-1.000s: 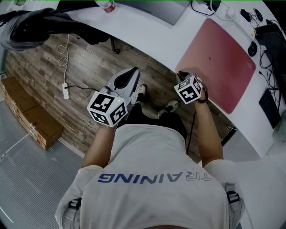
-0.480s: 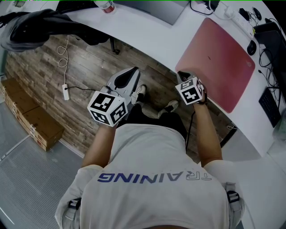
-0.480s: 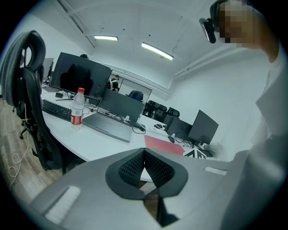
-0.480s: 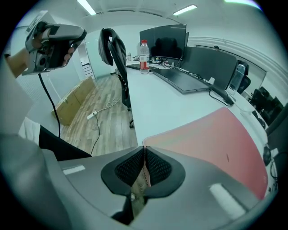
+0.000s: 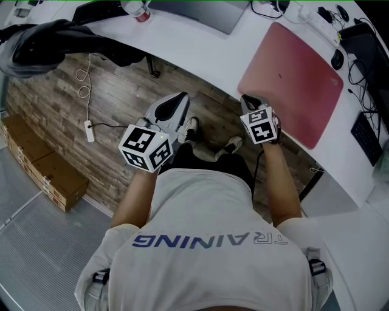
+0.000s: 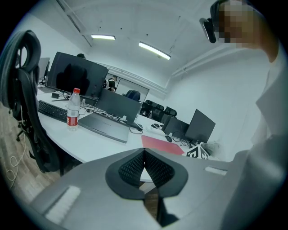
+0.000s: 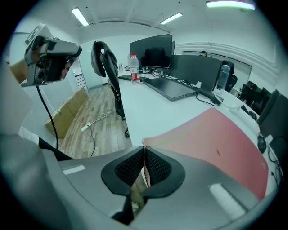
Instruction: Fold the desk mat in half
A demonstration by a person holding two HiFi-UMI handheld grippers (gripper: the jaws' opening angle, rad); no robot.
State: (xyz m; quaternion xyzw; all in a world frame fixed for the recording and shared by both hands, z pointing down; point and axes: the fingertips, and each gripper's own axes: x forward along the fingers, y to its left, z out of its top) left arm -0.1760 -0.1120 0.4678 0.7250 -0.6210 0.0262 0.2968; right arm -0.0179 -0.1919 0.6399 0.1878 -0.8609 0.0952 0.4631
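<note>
The right tongs (image 7: 144,153) have just closed onto the corner of the flat pink rectangular desk mat (image 7: 211,134). The left tongs (image 6: 144,156), well apart, are clenched and empty.

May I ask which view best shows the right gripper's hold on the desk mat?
The right gripper view: the right gripper, its jaws having just been closing, pinches the desk mat by its corner. The head view shows most of the mat, but the gripper hides the corner; the left gripper view shows a red sliver.

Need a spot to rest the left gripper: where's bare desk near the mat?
Bare white desk between the laptop and the desk mat, running to the near edge. Crowded beyond the mat's far edges: cables, mouse, keyboard.
</note>
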